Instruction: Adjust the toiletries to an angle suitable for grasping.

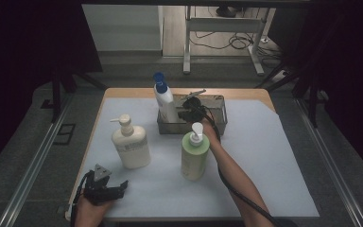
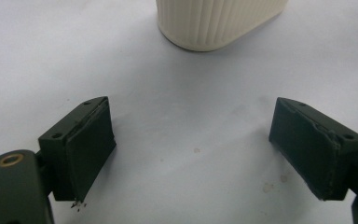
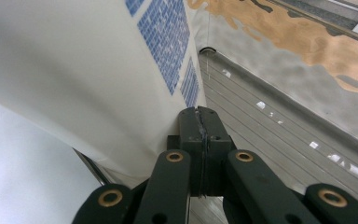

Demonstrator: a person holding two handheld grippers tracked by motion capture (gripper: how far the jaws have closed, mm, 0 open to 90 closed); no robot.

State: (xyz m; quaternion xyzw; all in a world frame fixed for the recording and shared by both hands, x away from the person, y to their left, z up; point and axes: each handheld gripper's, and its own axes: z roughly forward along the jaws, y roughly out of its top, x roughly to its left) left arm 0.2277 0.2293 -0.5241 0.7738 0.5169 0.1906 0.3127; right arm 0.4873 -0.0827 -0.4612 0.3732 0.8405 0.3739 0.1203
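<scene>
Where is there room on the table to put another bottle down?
The white sheet right of the green bottle is bare, and so is the strip in front of it. It is crowded around the metal tray, the blue-capped bottle and the right gripper.

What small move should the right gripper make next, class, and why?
Probably back away from the blue-capped bottle: the right gripper sits in the metal tray with its jaws shut on nothing, pressed beside the bottle. It needs room to open them.

Cream bottle [image 2: 219,23] cropped above base
</scene>
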